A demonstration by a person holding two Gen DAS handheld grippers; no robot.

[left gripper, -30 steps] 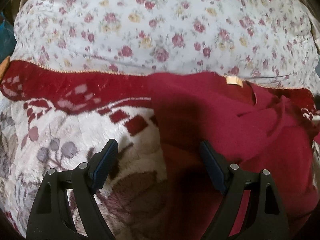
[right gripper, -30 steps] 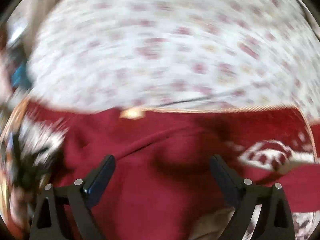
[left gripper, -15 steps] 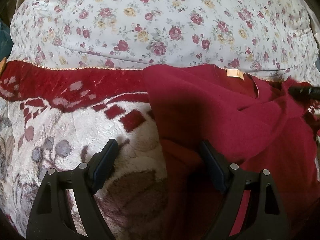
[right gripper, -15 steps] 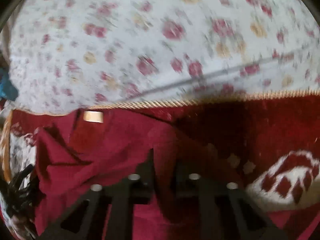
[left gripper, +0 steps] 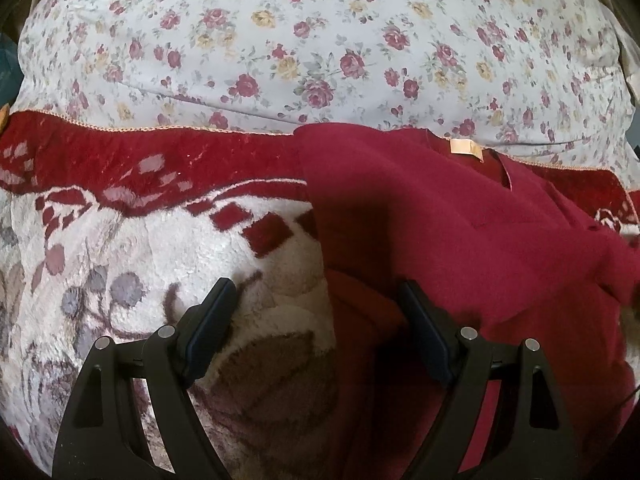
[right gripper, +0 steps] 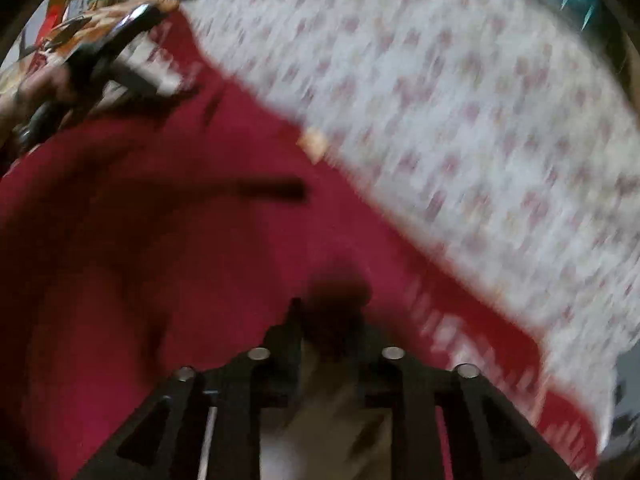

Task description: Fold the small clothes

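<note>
On the plush red-and-cream blanket (left gripper: 168, 248), toward its right half and up against the gold-stitched top edge, lies the dark red garment (left gripper: 460, 240); its pale neck label (left gripper: 464, 146) sits at that edge, just below the floral sheet (left gripper: 320, 40) behind. Garment's left edge runs down the blanket's middle, fabric bunched in folds on the right. Left gripper (left gripper: 316, 312) hangs over that left edge, fingers wide apart, nothing pinched: left finger (left gripper: 212, 320) over the cream pile, right finger (left gripper: 424, 328) over red cloth. Can't tell if either tip touches. Right wrist view is heavily motion-blurred and tilted. Right gripper (right gripper: 332, 320) has its fingers drawn close together, with a dark bunch of the red garment (right gripper: 160, 240) between the tips; they've just eased open a little, but the cloth looks pinched. Label (right gripper: 314, 142) is visible there too, at the sheet boundary. Blurred dark shape at that view's upper left, likely the other gripper with a hand on it; not clear enough to confirm.
</note>
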